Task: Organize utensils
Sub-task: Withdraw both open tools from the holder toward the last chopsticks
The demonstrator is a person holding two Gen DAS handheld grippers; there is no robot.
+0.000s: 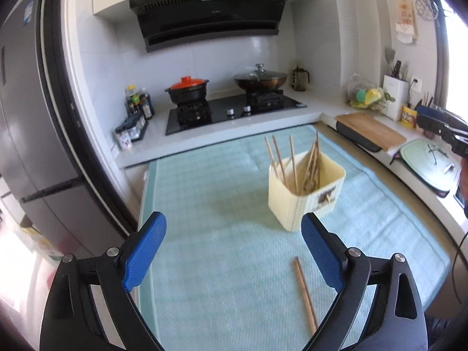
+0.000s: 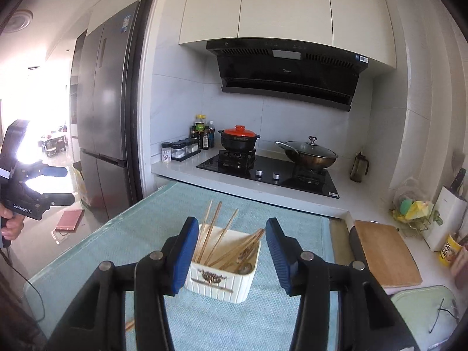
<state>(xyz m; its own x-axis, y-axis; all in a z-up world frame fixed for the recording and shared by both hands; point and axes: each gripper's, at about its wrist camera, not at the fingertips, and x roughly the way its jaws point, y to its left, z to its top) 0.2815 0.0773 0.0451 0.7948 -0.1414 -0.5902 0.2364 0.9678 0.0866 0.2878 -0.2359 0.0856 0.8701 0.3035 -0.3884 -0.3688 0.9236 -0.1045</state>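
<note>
— Left tongs [image 1: 234, 251]: spread wide, nothing between the blue pads, hovering above the near part of the green mat [image 1: 204, 193]. Sensible for a reach, judging by the loose chopstick pair [image 1: 305, 294] lying flat on the mat just below and right of the gap

— Lying how, exactly?

— Slanted, far end toward the holder [image 1: 305, 193], near end running down toward the mat's front edge and partly behind the right-hand pad. Well apart from the holder, so presumably the last stray to collect

— And the middle of the scene?

— Cream holder standing upright on the mat, slightly right of centre, filled with chopsticks leaning against its walls; something metallic low inside, maybe a spoon, too dim to confirm. Kept upright and open-topped, so room for one more pair dropped in from above

— Right tongs [image 2: 232, 251]?

— Also wide open, gripping nothing, held above and just in front of the holder, pads framing it. Probably waiting, or ready to steady the holder

— Room and edges?

— Plenty of bare mat around the stray pair. Left mat edge drops off toward the fridge [image 1: 35, 134]; behind, the counter [image 1: 163, 134] with the stove; to the right, a wooden cutting board [image 1: 371, 130] past the mat's edge. Main risk, by guess: leaning sticks blocking entry
</note>
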